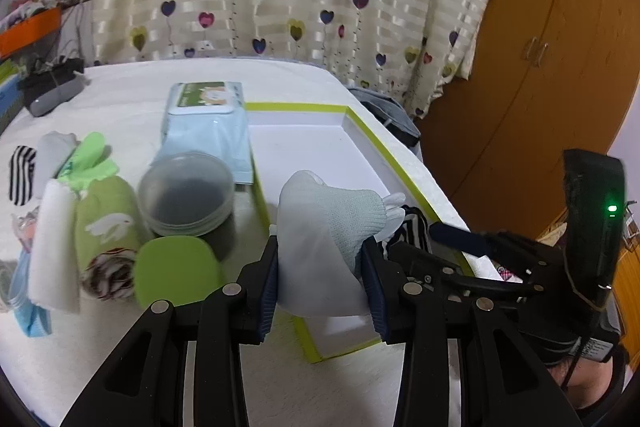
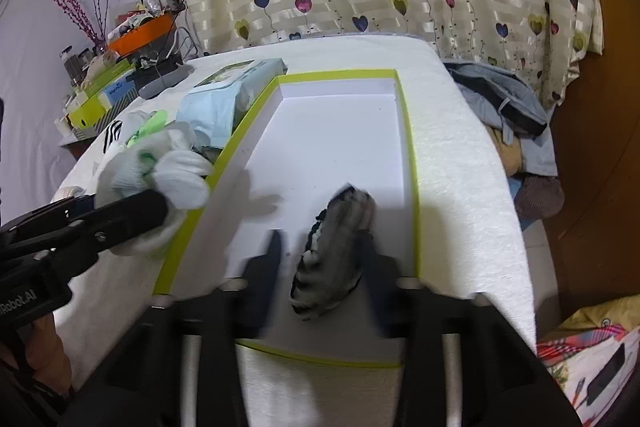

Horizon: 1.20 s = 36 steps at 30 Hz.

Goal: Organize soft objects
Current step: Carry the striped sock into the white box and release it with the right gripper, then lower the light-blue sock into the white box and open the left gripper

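My left gripper (image 1: 320,259) is shut on a pale mint and white sock (image 1: 332,223), held over the near left edge of the white box with a lime rim (image 1: 384,151). It also shows in the right wrist view (image 2: 156,183), beside the box rim (image 2: 412,179). My right gripper (image 2: 320,259) stands open inside the box around a black-and-white striped sock (image 2: 336,251) that looks blurred and touches the right finger. The right gripper shows in the left wrist view (image 1: 460,239) next to the striped sock (image 1: 412,227).
Left of the box lie a rolled green sock (image 1: 106,227), a white roll (image 1: 52,251), a lime lid (image 1: 176,267), a clear tub (image 1: 186,193), a wipes pack (image 1: 208,123), a striped sock (image 1: 22,173) and a grey remote (image 1: 52,95). Clothes (image 2: 504,107) pile beyond the table's right edge.
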Available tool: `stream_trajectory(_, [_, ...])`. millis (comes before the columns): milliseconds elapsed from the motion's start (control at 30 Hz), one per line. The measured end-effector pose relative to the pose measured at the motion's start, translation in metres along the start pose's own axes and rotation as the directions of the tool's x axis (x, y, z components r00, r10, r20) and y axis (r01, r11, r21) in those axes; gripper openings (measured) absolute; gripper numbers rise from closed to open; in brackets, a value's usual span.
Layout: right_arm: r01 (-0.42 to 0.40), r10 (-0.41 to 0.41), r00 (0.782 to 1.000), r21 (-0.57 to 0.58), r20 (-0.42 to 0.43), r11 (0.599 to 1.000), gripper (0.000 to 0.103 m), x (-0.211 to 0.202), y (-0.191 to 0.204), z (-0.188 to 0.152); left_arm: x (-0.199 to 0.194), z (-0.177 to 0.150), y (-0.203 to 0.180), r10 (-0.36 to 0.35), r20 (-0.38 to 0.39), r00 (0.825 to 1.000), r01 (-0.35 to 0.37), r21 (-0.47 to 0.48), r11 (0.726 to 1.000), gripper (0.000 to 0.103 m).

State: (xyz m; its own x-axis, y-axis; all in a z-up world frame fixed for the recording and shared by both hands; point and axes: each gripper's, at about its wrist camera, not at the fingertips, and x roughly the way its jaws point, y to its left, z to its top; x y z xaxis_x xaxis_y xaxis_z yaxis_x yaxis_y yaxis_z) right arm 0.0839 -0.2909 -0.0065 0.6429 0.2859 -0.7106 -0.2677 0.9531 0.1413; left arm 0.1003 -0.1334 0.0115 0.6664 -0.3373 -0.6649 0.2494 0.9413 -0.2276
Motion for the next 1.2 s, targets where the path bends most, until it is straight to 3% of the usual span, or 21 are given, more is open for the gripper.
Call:
stream_trajectory(400, [0.047,-0.047,0.998,-0.004,0.047,0.999,0.056,-0.017,-0.01,0.001,0.019,-0.002,-0.004,-0.019,-0.041,0.999,0.019,0.004,1.0,0.039])
stream_trajectory(533, [0.058,-0.058,0.997,-0.002,0.051,0.998,0.056,-0.021,-0.012,0.0,0.02,-0.003,-0.009,-0.033,-0.045,0.998,0.033,0.017,0.999,0.047])
stream_trajectory(633, [0.058,-0.058,0.997,-0.006,0.058,0.998,0.056,-0.025,-0.011,0.0,0.021,-0.004,-0.011,-0.031,-0.05,0.998,0.032,0.024,0.999,0.047])
stream_trajectory(1200, [0.071,-0.069,0.993,-0.014,0.099,0.997,0.056,-0.044,-0.001,-0.002,0.01,-0.006,-0.012,-0.06,-0.017,0.998,0.061,0.052,0.997,0.05])
